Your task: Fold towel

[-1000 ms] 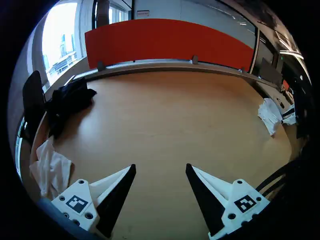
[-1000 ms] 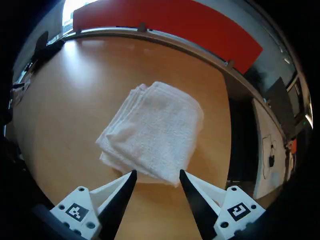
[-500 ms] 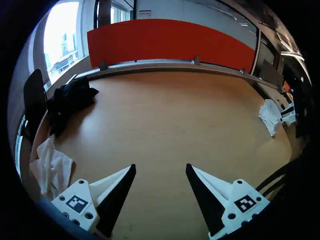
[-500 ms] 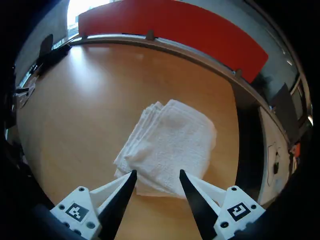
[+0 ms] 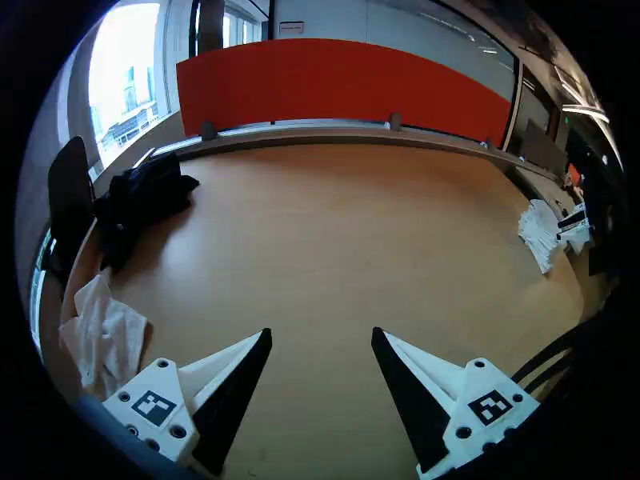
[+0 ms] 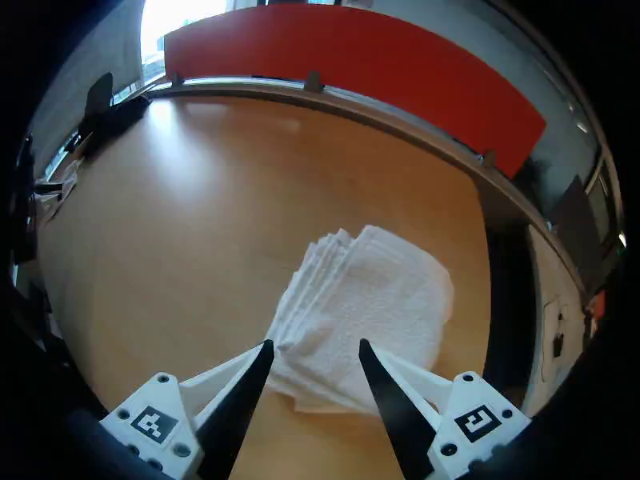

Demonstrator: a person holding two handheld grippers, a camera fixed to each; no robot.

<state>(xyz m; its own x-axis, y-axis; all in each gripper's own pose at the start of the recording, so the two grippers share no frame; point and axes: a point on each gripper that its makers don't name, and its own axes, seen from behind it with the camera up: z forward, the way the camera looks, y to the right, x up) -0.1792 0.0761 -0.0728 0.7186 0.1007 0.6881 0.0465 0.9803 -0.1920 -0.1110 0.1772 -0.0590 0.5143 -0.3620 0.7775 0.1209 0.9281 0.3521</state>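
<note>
A white towel point(image 6: 376, 312), folded into a thick square with its layered edges facing left, lies on the wooden table point(image 6: 200, 216). In the right gripper view my right gripper point(image 6: 316, 346) is open, and its fingertips hover over the towel's near edge with nothing pinched. In the left gripper view my left gripper point(image 5: 320, 336) stands open above bare table point(image 5: 336, 232), holding nothing. The same folded towel point(image 5: 540, 232) sits far off at the table's right edge.
A black garment point(image 5: 136, 200) lies at the table's far left, and a crumpled white cloth point(image 5: 104, 336) lies near the left front edge. A red divider point(image 5: 344, 80) runs along the back. A dark chair point(image 5: 64, 200) stands on the left. The table drops off just right of the towel point(image 6: 500, 264).
In the right gripper view the towel has slid lower and to the right and looks smaller, so the fingertips now overlap its near edge. The left gripper has hardly moved.
</note>
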